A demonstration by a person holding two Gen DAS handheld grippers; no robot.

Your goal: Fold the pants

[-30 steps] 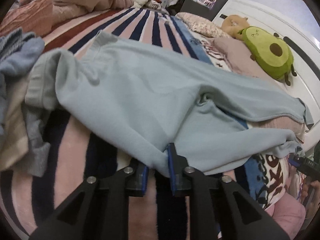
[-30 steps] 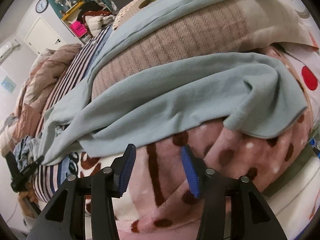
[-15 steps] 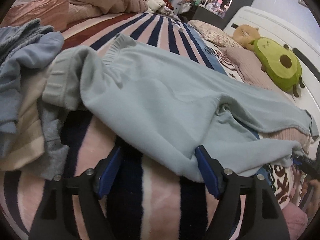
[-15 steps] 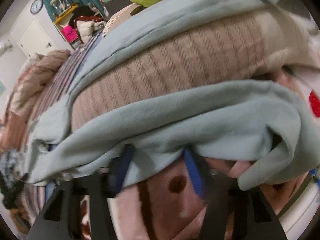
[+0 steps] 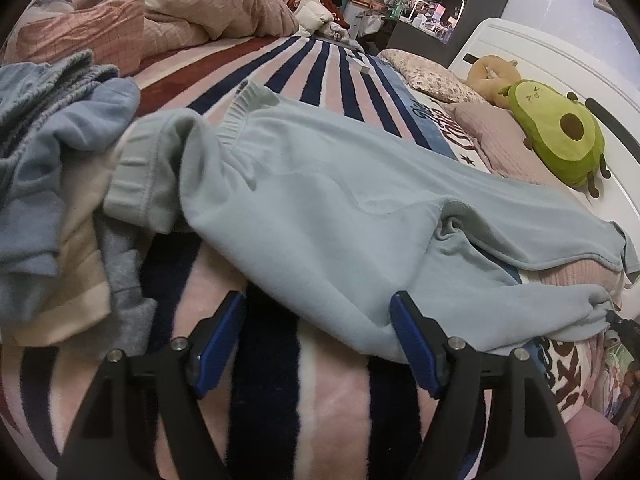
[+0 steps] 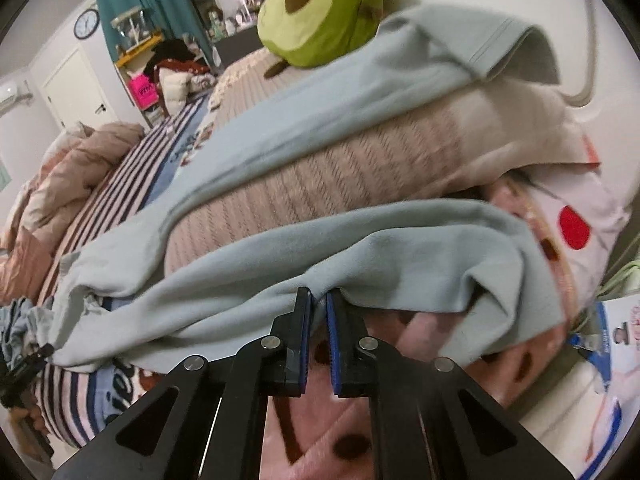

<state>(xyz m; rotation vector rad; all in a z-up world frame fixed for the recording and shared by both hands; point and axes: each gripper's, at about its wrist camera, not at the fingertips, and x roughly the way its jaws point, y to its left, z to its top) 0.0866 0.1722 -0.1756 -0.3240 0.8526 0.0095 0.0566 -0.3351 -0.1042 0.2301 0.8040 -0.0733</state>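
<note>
Pale blue-grey pants lie spread across a striped bed, waistband at the left, legs running right over a pink pillow. My left gripper is open, its blue pads either side of the pants' near edge, holding nothing. In the right wrist view the near pant leg drapes over a spotted pink blanket, and my right gripper is shut on the leg's lower edge. The far leg lies over the ribbed pillow.
A heap of blue and grey clothes lies at the left. An avocado plush rests by the white headboard; it also shows in the right wrist view. A rumpled pink duvet lies at the far end.
My left gripper let go of the pants' edge, opened wide and drew back. My right gripper moved in to the near leg and closed on its edge.
</note>
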